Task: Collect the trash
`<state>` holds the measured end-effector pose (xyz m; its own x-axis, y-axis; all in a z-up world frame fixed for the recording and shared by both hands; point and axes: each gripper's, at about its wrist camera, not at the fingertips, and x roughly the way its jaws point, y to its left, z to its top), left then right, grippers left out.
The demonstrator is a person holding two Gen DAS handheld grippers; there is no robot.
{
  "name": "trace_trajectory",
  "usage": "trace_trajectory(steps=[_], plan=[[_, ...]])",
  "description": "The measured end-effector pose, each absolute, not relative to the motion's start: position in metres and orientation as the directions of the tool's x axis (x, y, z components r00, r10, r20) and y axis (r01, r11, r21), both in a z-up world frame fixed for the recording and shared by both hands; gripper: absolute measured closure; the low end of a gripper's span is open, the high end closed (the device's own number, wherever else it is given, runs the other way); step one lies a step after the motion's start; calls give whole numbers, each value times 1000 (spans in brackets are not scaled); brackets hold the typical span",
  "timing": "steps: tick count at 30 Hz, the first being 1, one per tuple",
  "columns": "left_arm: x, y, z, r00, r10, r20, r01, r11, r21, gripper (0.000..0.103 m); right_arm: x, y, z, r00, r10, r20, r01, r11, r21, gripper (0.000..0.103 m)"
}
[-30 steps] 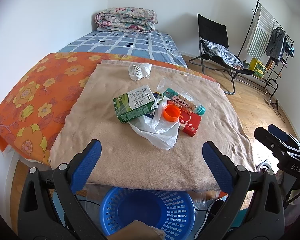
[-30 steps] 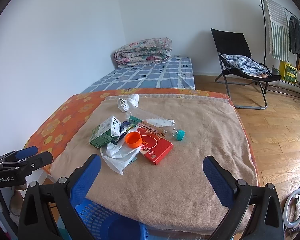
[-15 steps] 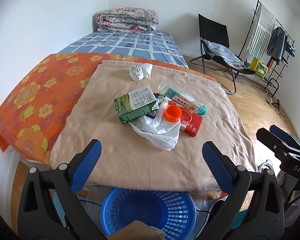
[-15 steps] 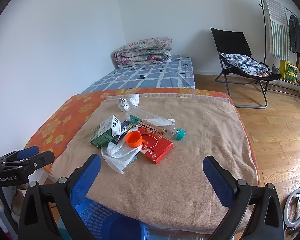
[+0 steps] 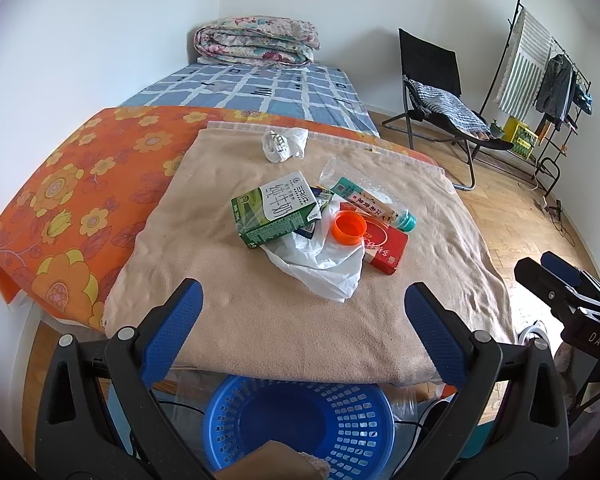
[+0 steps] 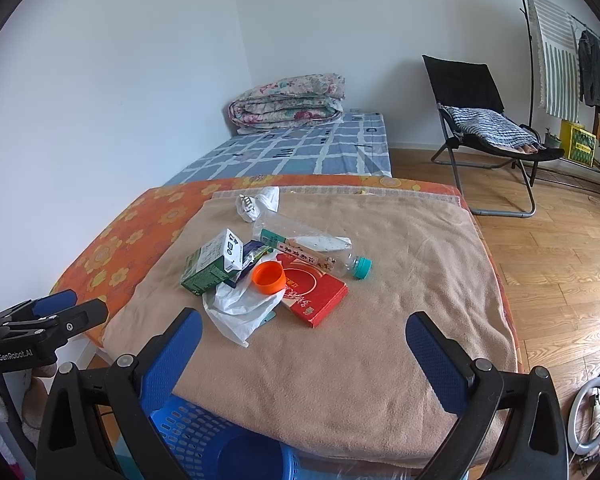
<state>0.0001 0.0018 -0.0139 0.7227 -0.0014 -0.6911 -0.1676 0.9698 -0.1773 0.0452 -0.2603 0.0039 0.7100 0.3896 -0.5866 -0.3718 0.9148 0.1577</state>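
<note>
Trash lies heaped mid-blanket in the left wrist view: green milk carton (image 5: 274,209), orange cup (image 5: 349,228), white plastic bag (image 5: 320,264), red box (image 5: 384,246); the left gripper (image 5: 303,322) is spread wide and empty above the blue basket (image 5: 300,420). Right wrist view: right gripper (image 6: 303,350) equally spread, empty, short of the same pile; clear bottle (image 6: 312,250) lies behind the cup
</note>
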Motion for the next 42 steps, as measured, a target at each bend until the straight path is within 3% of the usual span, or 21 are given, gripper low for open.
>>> trace_trajectory(steps=[35, 42], plan=[[0, 7, -21, 720, 8, -694, -171, 971, -167, 0, 45, -265, -4, 708, 373, -599, -363, 921, 145, 0], [7, 24, -29, 690, -24, -723, -159, 970, -184, 0, 51, -270, -13, 681, 431, -592, -408, 895, 183, 0]])
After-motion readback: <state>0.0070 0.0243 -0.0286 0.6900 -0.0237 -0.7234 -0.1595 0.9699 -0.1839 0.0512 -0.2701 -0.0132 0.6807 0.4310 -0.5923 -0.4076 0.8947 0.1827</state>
